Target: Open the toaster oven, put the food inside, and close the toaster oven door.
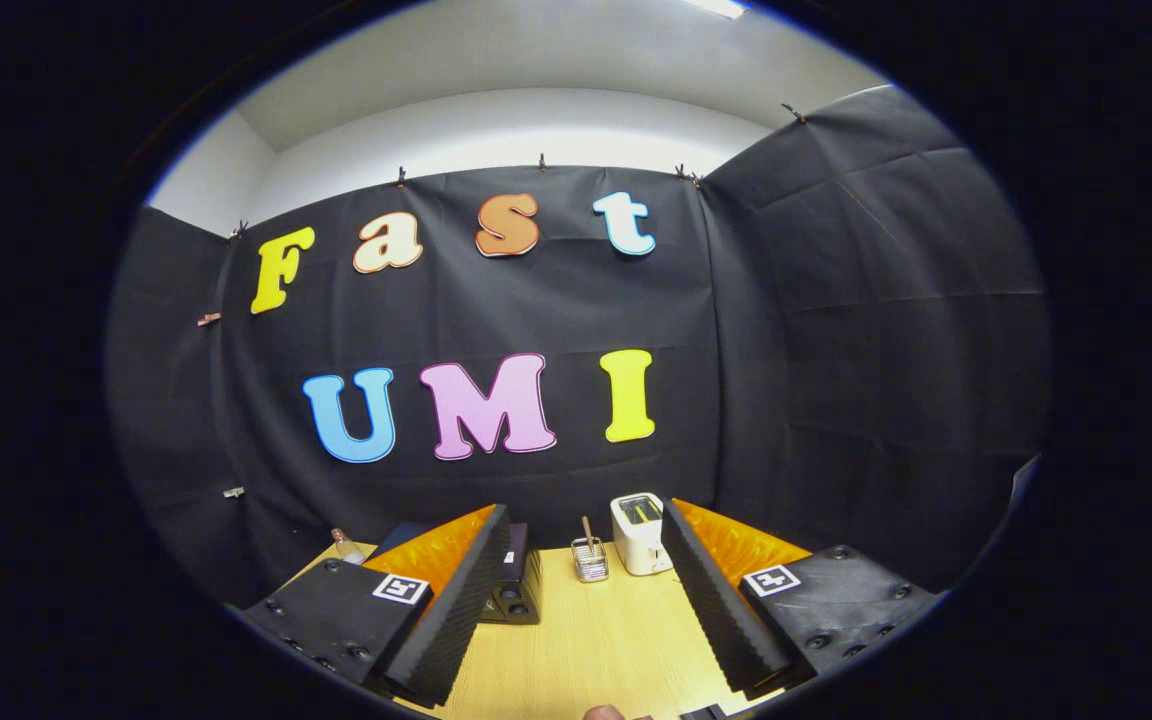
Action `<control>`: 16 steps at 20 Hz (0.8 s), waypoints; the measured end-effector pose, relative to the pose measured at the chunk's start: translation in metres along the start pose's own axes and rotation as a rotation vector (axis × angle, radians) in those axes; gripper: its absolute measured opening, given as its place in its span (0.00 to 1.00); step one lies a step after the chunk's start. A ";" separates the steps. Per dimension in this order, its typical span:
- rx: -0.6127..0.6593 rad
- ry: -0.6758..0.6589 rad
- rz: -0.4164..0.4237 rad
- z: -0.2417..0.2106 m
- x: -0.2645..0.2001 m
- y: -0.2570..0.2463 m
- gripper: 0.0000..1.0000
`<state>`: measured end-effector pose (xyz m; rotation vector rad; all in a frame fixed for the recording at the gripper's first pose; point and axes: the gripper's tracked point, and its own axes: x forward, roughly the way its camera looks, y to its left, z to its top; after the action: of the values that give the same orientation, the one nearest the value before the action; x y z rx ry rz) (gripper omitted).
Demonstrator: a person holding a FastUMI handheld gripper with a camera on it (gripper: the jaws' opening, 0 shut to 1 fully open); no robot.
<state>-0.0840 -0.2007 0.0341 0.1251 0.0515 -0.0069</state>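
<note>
Wooden table (pixel 596 640), gripper (pixel 586 590) jaws wide apart, empty, toaster oven (pixel 516 585) beyond.

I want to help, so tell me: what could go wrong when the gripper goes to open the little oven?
1. The toaster oven sits half hidden behind one finger of the open gripper, so its door could be missed.
2. The white toaster and wire basket stand close by and might get bumped.

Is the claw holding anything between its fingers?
No. The claw is open, with only bare wooden table between its fingers; the white toaster stands beyond them.
</note>
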 end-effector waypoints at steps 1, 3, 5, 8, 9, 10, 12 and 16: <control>-0.006 0.000 0.003 0.000 0.003 -0.003 0.98; -0.016 0.004 0.011 0.001 0.008 -0.004 0.98; -0.013 0.018 0.016 0.000 0.011 -0.005 0.98; -0.027 0.018 0.022 0.003 0.017 -0.005 0.98; -0.033 0.015 0.023 0.004 0.019 -0.005 0.98; -0.036 0.016 0.026 0.005 0.021 -0.003 0.98; -0.045 0.015 0.028 0.006 0.026 -0.001 0.98; -0.080 0.018 0.026 0.004 0.036 0.003 0.98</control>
<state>-0.0482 -0.1985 0.0361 0.0455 0.0676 0.0222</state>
